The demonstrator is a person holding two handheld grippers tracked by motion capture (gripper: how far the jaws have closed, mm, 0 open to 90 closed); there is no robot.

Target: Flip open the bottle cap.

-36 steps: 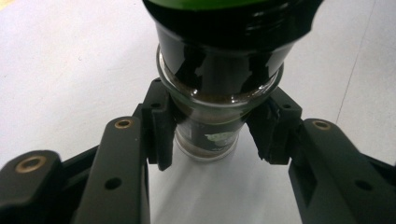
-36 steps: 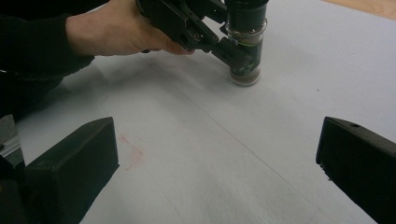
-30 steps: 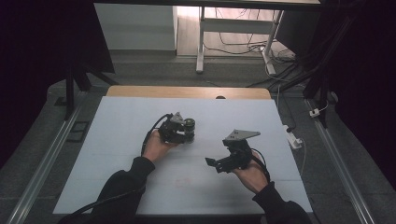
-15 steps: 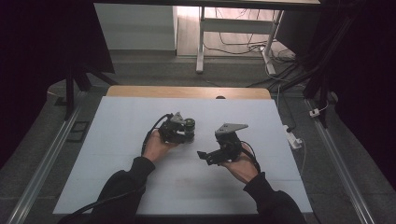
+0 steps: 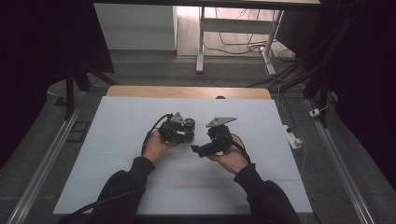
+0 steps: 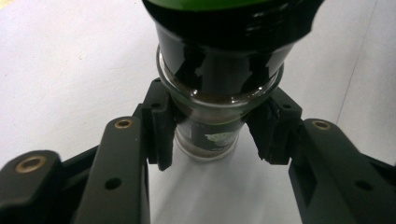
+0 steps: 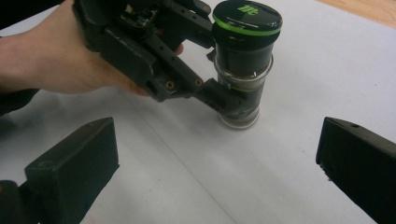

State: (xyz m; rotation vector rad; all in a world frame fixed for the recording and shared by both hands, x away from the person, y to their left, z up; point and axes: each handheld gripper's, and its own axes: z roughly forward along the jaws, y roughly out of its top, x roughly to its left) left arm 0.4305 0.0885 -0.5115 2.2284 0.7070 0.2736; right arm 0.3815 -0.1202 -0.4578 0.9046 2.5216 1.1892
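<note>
Left gripper [image 7: 224, 100] clamps the upright jar [image 7: 243, 65] near table [image 5: 116, 186] centre; right gripper [image 5: 198, 150], jaws wide, faces it, probably nearest its cap.

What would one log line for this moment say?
left gripper: shut on jar | jar: upright on table, lid on | right gripper: open, nearing jar

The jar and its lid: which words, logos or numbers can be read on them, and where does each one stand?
"m"-like green logo: on the black lid, its letters too stylised to read surely.
Small print below that logo: too small to read.
Label on the jar, partly behind the left gripper's fingers: blurred, unreadable.
</note>
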